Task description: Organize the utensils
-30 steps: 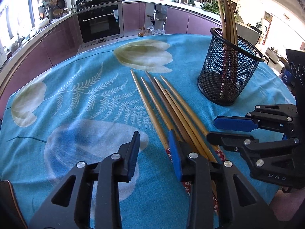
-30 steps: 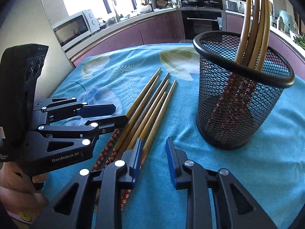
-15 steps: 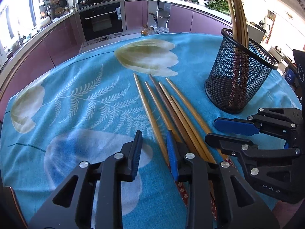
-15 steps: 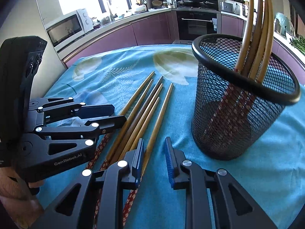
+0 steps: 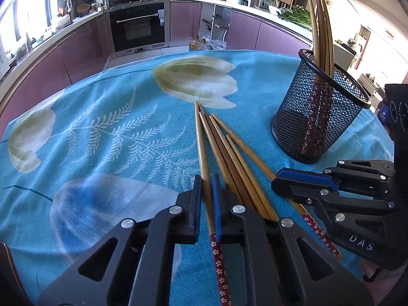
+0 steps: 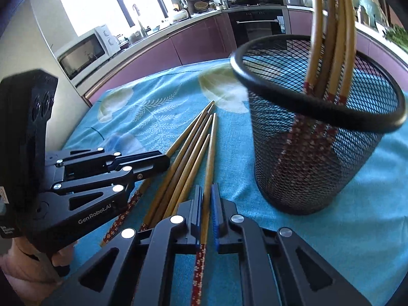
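Now | left gripper pinches leftmost bamboo chopstick, tip toward 12 o'clock | right gripper pinches rightmost chopstick, tip 12 o'clock | black mesh cup at 2 o'clock on teal cloth

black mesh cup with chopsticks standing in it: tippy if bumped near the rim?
Probably. The black wire-mesh cup looks light, being open mesh, and the long wooden chopsticks lean to one side well above its rim, likely raising its balance point. The blue flowered tablecloth under it may grip, so it might tip before sliding.
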`<control>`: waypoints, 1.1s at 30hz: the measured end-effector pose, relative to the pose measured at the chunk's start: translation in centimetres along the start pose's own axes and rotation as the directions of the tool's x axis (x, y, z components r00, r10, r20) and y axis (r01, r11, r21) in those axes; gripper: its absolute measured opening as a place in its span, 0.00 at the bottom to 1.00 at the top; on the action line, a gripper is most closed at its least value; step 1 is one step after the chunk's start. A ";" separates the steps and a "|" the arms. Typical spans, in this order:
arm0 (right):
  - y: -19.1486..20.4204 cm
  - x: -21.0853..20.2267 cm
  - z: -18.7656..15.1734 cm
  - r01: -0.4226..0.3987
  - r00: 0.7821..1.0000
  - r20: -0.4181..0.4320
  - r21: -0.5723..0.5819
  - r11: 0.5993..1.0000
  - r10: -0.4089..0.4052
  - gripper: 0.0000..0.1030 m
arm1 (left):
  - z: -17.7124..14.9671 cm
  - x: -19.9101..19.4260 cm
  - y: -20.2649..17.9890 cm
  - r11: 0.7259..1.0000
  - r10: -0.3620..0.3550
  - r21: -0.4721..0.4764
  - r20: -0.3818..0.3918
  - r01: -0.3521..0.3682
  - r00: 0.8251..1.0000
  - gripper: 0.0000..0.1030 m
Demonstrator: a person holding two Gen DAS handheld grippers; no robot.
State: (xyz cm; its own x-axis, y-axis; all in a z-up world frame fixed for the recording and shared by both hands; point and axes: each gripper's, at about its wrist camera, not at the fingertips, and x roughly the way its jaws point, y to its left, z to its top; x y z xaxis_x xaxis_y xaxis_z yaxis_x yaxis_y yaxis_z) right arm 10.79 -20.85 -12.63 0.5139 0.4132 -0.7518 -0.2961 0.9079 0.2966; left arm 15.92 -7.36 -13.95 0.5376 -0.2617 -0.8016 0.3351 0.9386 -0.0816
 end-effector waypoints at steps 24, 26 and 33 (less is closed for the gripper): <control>-0.7 -6.7 -0.7 -0.143 0.982 0.127 -0.003 0.990 0.143 0.05 | -0.6 -7.1 0.0 0.990 -0.140 -0.014 0.099 0.142 0.985 0.07; -0.6 -7.0 -0.7 -0.145 0.980 0.138 -0.003 0.989 0.144 0.05 | -0.5 -7.6 0.0 0.988 -0.153 -0.016 0.111 0.155 0.982 0.07; -1.4 -9.2 -0.6 -0.148 0.971 0.190 -0.015 0.989 0.148 0.05 | -0.1 -9.7 -0.4 0.977 -0.211 -0.007 0.152 0.215 0.966 0.07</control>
State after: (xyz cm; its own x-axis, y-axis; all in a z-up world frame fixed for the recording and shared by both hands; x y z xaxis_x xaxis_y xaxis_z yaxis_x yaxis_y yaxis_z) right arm 6.03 -25.98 -6.46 0.6079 0.5488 -0.5739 -0.3812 0.8357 0.3954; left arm 10.53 -5.22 -6.21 0.5659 -0.4851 -0.6667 0.4375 0.8621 -0.2558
